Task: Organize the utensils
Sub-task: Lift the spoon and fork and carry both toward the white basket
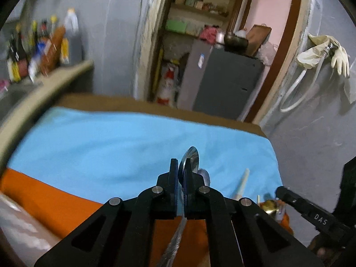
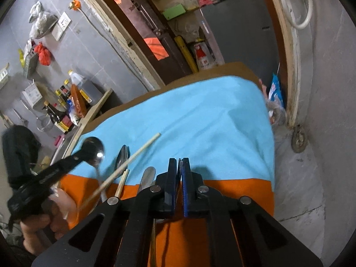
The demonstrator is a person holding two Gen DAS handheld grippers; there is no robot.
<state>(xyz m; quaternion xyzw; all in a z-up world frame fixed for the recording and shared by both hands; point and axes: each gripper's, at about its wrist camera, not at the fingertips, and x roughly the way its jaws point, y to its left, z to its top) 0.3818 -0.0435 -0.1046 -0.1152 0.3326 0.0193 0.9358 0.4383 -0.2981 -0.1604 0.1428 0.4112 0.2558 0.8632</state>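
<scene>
My left gripper [image 1: 180, 166] is shut on a steel spoon [image 1: 191, 157], bowl forward, held above the blue cloth [image 1: 111, 142]. The right wrist view shows that spoon [image 2: 94, 148] in the left gripper [image 2: 83, 154] at the left. My right gripper [image 2: 179, 166] is shut with nothing seen between the fingers. On the table lie another spoon [image 2: 122, 156], a wooden chopstick [image 2: 133, 155], a shorter chopstick [image 2: 122, 182] and a steel utensil [image 2: 148, 176]. In the left wrist view a chopstick [image 1: 241, 184] and a spoon [image 1: 204, 176] lie right of my fingers.
An orange cloth [image 2: 240, 191] covers the near part of the table. A counter with sauce bottles [image 1: 44, 46] stands at the left. A grey cabinet [image 1: 224, 80] and a doorway are beyond the table's far edge. The right gripper's arm [image 1: 311, 213] shows at the right.
</scene>
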